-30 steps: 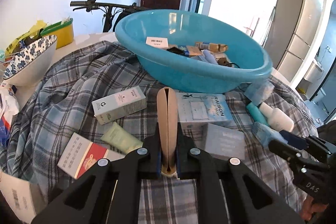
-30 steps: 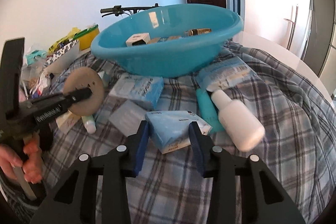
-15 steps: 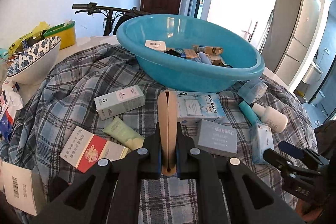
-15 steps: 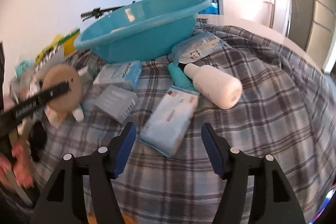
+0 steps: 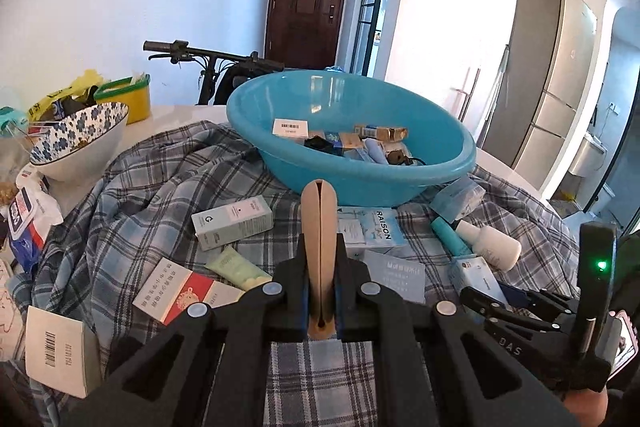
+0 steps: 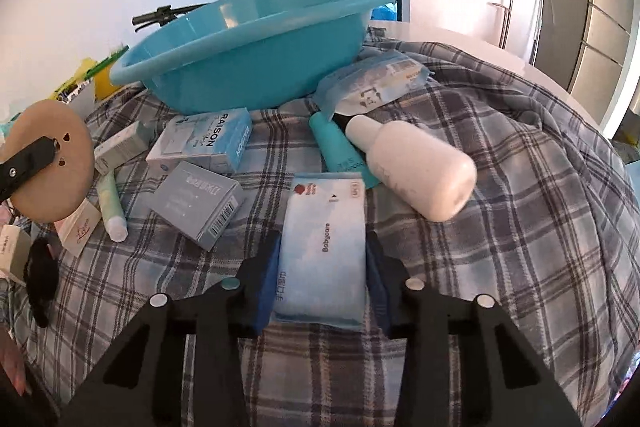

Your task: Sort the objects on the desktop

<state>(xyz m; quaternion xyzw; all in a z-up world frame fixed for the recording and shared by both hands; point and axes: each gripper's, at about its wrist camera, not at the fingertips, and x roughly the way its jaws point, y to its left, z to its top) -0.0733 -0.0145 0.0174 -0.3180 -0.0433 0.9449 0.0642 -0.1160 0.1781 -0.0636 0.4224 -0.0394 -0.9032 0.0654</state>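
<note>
Plaid cloth [image 6: 500,187] carries the clutter; the wipes pack [image 6: 324,251] now lies between the right gripper's [image 6: 322,267] parted jaws, which have closed in. Left gripper [image 5: 320,259] stays clamped on a disc [image 5: 318,227], basin [image 5: 400,179] beyond.

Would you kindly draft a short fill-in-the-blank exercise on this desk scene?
1. The left gripper is shut on a tan ____.
2. The Babycare pack lies between the fingers of the ____ gripper.
3. The white bottle lies on its ____ on the plaid cloth.
4. The basin is ____ in colour.

Missing words: disc; right; side; blue
</note>
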